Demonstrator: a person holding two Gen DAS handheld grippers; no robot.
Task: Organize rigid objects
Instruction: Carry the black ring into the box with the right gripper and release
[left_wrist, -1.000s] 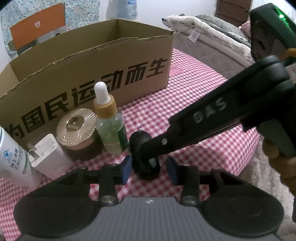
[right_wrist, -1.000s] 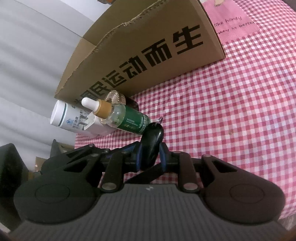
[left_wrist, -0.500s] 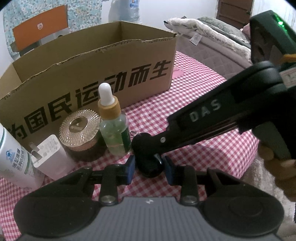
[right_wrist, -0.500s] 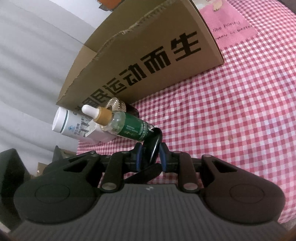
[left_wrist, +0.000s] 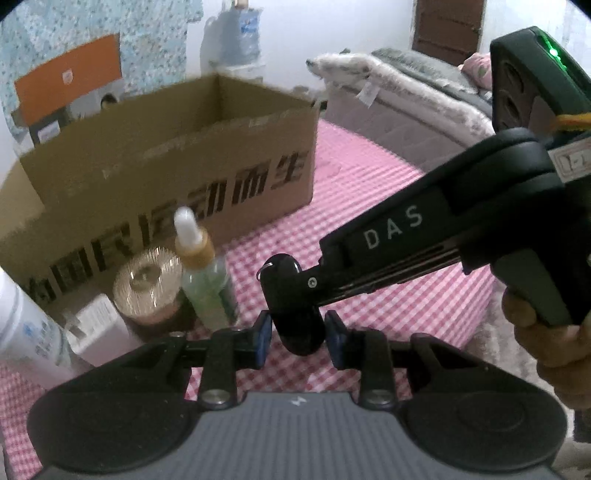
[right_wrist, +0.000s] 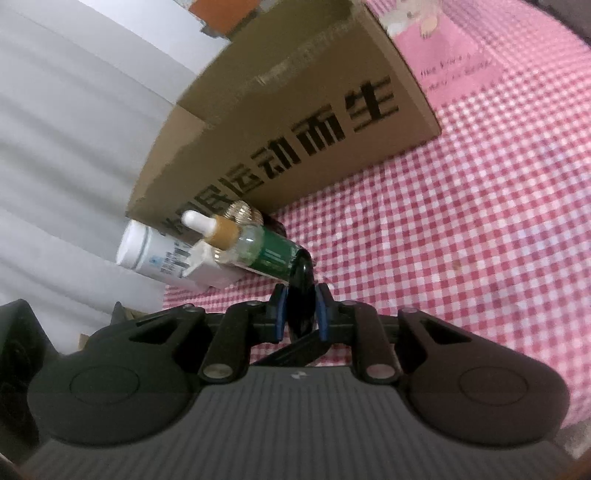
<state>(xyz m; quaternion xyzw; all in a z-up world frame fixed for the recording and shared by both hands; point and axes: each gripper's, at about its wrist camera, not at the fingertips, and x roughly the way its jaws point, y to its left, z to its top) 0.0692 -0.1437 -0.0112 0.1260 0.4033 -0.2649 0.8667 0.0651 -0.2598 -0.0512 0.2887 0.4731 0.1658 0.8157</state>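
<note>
Both pairs of fingers are closed on the same thing: our left gripper (left_wrist: 298, 329) has its blue pads (left_wrist: 263, 332) against the two sides of the black key fob (left_wrist: 291, 302), at its lower half, and our right gripper (right_wrist: 299, 308) pinches the same fob (right_wrist: 302, 291) across its thin faces, higher up. Each pair has just been closing, with the fob between the pads. From the left wrist view the right gripper's long black finger (left_wrist: 391, 251) reaches in from the right edge, gripped by a hand (left_wrist: 546, 339). The fob stands upright, its metal ring (left_wrist: 263, 272) at the top; whether its lower end touches the cloth we cannot tell.

It sits over the pink checked tablecloth (right_wrist: 461, 229), in front of the row of things along the long side of the cardboard box (left_wrist: 177, 177). In that row, nearest the fob, stands a dropper bottle (left_wrist: 201, 280) with a white bulb and tan collar. Beside it is a round jar with a ribbed gold lid (left_wrist: 146, 282), then a white plug adapter (left_wrist: 98, 332), then a white bottle (left_wrist: 26, 328) at the picture's left edge. The box is open at the top; the view is blurred and we cannot tell what is in it
</note>
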